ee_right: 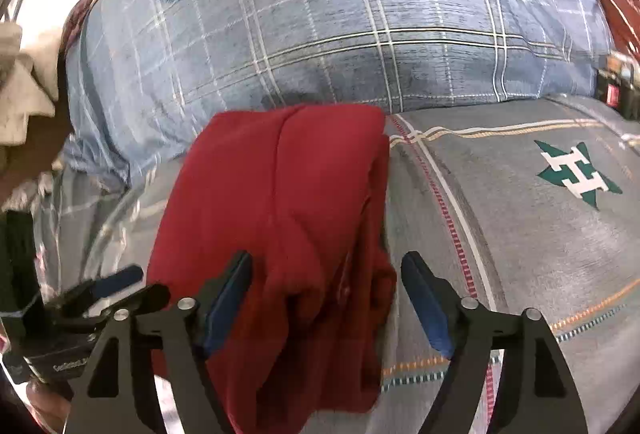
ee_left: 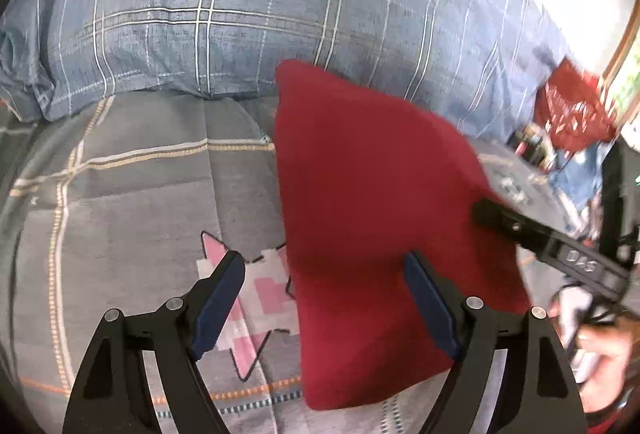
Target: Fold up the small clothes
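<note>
Red cloth (ee_right: 276, 218), folded into a thick bundle, is laid on the grey bed cover (ee_right: 520, 234) below the right gripper (ee_right: 326, 298), whose jaws are spread and released around its loose near edge, with nothing clenched. The left gripper (ee_left: 324, 298) is likewise seen open and empty, its right finger over the cloth's edge. Layers could be dragged apart if a finger is snagged in that bunched edge when lifted.
</note>
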Available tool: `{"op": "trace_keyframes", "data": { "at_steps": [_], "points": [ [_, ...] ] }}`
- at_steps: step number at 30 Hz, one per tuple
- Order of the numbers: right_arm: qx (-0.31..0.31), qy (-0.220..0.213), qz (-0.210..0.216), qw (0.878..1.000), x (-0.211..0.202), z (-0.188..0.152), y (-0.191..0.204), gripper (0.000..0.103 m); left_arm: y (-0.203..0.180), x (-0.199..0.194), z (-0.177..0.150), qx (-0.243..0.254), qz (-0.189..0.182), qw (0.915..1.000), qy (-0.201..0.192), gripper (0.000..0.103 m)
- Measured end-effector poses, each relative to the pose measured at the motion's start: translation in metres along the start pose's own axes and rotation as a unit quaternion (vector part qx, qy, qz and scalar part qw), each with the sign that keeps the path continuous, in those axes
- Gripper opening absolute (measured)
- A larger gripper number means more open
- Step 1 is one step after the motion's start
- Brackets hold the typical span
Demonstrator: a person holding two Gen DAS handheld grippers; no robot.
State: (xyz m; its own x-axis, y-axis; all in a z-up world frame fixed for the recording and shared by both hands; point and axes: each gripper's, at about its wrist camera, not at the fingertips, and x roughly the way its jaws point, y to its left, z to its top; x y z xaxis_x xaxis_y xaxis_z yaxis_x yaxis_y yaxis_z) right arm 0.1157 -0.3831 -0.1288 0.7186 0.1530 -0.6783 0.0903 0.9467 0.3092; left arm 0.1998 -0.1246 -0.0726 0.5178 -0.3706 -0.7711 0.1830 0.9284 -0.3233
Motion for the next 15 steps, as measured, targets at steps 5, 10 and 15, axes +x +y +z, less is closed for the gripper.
{"op": "trace_keyframes", "data": {
  "at_steps": [5,10,15],
  "points": [
    [0.03,-0.001,0.029,0.999,0.02,0.014,-0.009,0.085,0.016,0.017,0.014,-0.043,-0.051,0.9977,0.011,0.087],
    [0.048,0.023,0.064,0.997,0.046,0.016,-0.013,0.085,0.026,0.056,0.02,-0.057,-0.078,0.9939,0.053,0.089],
    [0.043,0.018,0.094,0.995,0.044,0.017,-0.01,0.057,0.022,0.058,0.027,-0.047,-0.09,0.9936,0.05,0.069]
  ]
}}
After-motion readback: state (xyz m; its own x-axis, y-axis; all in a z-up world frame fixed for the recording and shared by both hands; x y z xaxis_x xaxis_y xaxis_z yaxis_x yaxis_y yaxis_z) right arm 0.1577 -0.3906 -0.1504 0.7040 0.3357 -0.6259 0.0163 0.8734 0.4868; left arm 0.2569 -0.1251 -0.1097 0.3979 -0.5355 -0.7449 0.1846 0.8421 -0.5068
